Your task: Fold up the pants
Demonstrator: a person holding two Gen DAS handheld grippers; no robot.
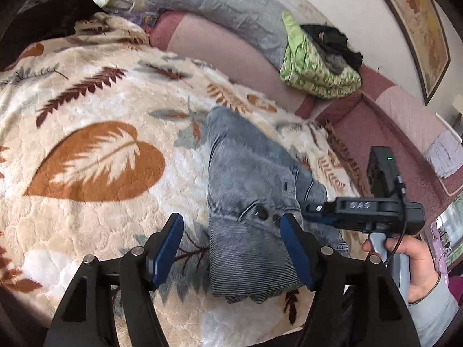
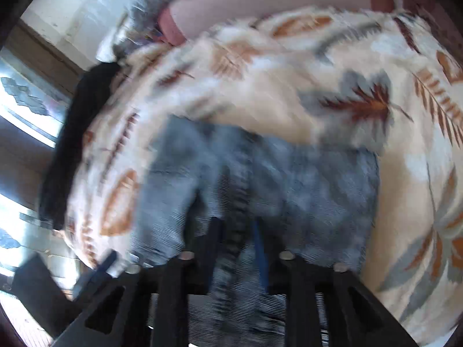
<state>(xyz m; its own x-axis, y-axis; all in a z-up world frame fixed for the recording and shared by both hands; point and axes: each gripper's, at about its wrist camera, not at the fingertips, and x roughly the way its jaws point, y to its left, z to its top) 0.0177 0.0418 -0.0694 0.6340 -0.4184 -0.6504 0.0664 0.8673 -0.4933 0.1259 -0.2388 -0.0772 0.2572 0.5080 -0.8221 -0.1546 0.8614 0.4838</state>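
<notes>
**Jeans fold could come apart right about here**

So the pants [image 1: 249, 190] are lying on the bed, on that fluffy leaf-print blanket [image 1: 95, 92], bunched into a narrow strip, waistband end nearest the person. Looks partly folded already, though I'd only call that a guess.

The left hand-held gripper [image 1: 231, 248] is wide open, with the waistband end sitting between its blue pads [image 1: 167, 248], nothing pinched. The right hand-held gripper [image 2: 237, 240] is hard to read. Its own view is smeared, denim is bunched up right between the fingers, and from the left view its tip is down on the fabric by the pocket. Fingers look close together and probably clamped on the pants, but I honestly can't tell.

What I'd worry about:
- If the right one only has the top layer, lifting will peel the fold open instead of carrying the whole stack.
- The open left one grips nothing, so that end can sag or slide on the plush blanket.
- The pile is deep enough that a closing pad could grab blanket along with denim and drag everything crooked.
</notes>
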